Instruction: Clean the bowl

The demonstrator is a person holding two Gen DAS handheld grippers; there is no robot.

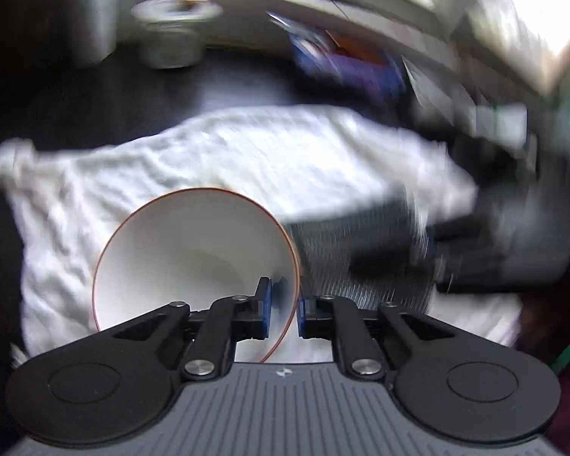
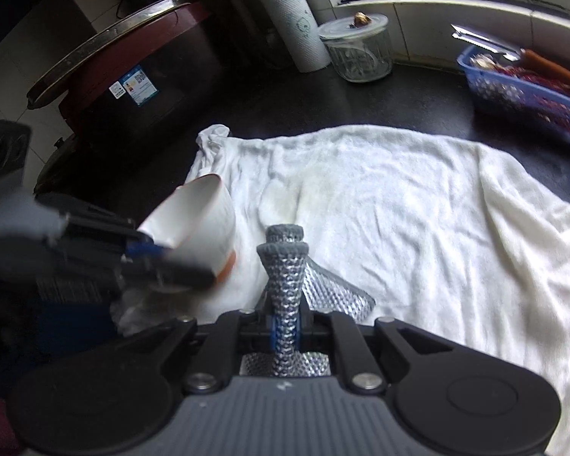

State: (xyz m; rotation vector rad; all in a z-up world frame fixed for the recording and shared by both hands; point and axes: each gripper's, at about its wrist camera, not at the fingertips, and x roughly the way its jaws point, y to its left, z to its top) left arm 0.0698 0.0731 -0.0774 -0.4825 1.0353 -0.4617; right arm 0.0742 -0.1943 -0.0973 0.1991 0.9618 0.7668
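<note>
spread flat across the dark bench (image 2: 418, 87): a white towel (image 2: 380, 197), rumpled, taking most of the surface. taken here as the landmark. beyond its far edge, a blue basket (image 2: 520, 95), a lidded glass jar (image 2: 357, 51) and a paper roll (image 2: 294, 24); off its far corner on the roll's side, a large dark red pot (image 2: 133, 76).

over the pot-side edge of the towel, lifted and tipped on its side: the bowl (image 1: 186, 254), white with an orange rim, mouth turned toward the left camera. pinched at the rim wall by the left claw (image 1: 283, 306), 1 blue pad inside, 1 outside, closed tight on it.

nearer, above the towel's near edge: the right claw (image 2: 285, 326), closed on a silvery mesh scrubber (image 2: 285, 277), folded end poking out toward the bowl.

likely ceramic, so stiff, fairly light, smooth and probably slippery, breakable if dropped. rim pinch looks thin for scrubbing force; safest kept low over the soft towel, scrubber worked gently inside.
</note>
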